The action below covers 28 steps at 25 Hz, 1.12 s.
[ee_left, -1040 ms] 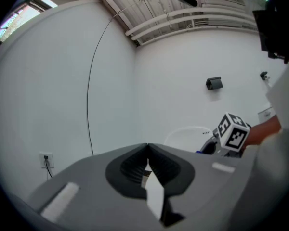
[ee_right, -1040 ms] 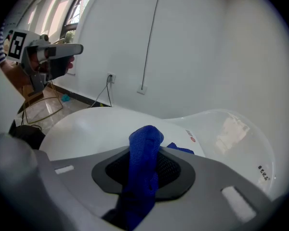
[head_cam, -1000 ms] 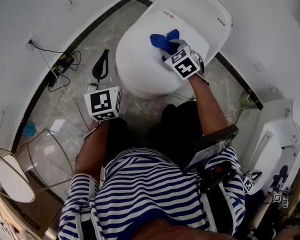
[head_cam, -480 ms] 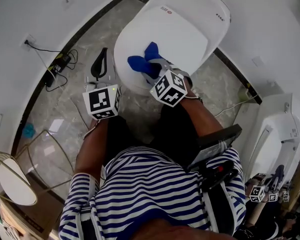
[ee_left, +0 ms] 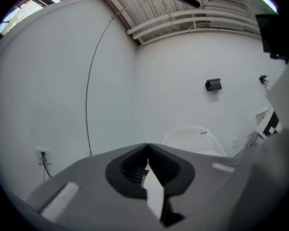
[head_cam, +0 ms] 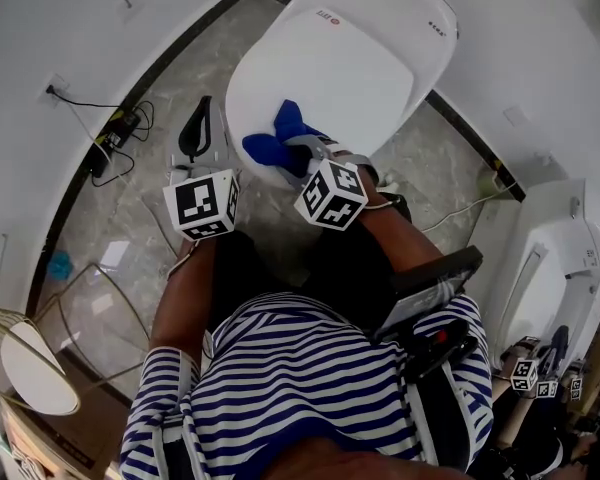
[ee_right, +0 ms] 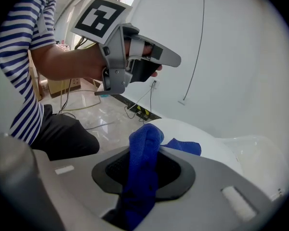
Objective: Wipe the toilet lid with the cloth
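Observation:
A blue cloth [head_cam: 273,144] lies pressed on the front left part of the white toilet lid [head_cam: 330,68], near its rim. My right gripper [head_cam: 300,154] is shut on the cloth; in the right gripper view the blue cloth [ee_right: 145,170] bunches between the jaws above the lid [ee_right: 207,146]. My left gripper [head_cam: 202,143] hangs to the left of the toilet over the floor, off the lid. Its jaws meet at the tips with nothing between them, and the left gripper [ee_left: 147,153] points at a white wall.
A marble floor [head_cam: 130,218] surrounds the toilet, with a wall socket [head_cam: 52,90] and cables [head_cam: 115,138] at left. A wire stand [head_cam: 40,348] sits low left. The person's knees [head_cam: 280,268] are just below the bowl. A second white fixture [head_cam: 550,268] stands at right.
My right gripper has dragged the cloth from the middle of the lid toward its front left edge. The left gripper has stayed where it was.

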### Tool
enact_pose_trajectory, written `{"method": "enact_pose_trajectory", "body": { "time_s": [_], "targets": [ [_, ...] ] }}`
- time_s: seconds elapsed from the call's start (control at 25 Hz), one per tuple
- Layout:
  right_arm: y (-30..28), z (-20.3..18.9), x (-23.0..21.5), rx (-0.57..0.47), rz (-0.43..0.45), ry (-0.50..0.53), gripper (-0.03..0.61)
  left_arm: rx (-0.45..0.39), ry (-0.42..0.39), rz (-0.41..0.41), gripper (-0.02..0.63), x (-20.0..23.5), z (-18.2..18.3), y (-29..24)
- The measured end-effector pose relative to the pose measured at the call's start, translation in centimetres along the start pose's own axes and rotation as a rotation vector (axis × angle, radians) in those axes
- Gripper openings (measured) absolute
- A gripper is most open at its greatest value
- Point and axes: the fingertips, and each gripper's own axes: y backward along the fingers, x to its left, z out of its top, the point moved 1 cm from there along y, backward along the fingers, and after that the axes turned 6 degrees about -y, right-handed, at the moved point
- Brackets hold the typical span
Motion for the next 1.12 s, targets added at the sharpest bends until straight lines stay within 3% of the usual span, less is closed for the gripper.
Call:
{"method": "enact_pose_trajectory", "body": {
  "time_s": [0.28,0.44,0.72,1.12],
  "targets": [
    [0.1,-0.1,0.4,-0.01,0.003,0.014,0.113,-0.003,-0.007,-0.005,0.002,-0.4,0.2,0.1],
    [0.7,-0.2,-1.2,-0.024,-0.04,0.003,0.114,-0.003,-0.013,-0.007,0.002,-0.4,0.3,0.1],
    [3.2,-1.7,-9.6,-0.058,-0.18,-0.111,0.114,0.006,-0.016,-0.01,0.002,0.0,-0.2,-0.1],
    [5.8,-7.4,-22.6,-0.02,-0.35,-0.246,0.114,0.021,-0.018,-0.008,0.002,-0.3,-0.6,-1.0]
  ]
}}
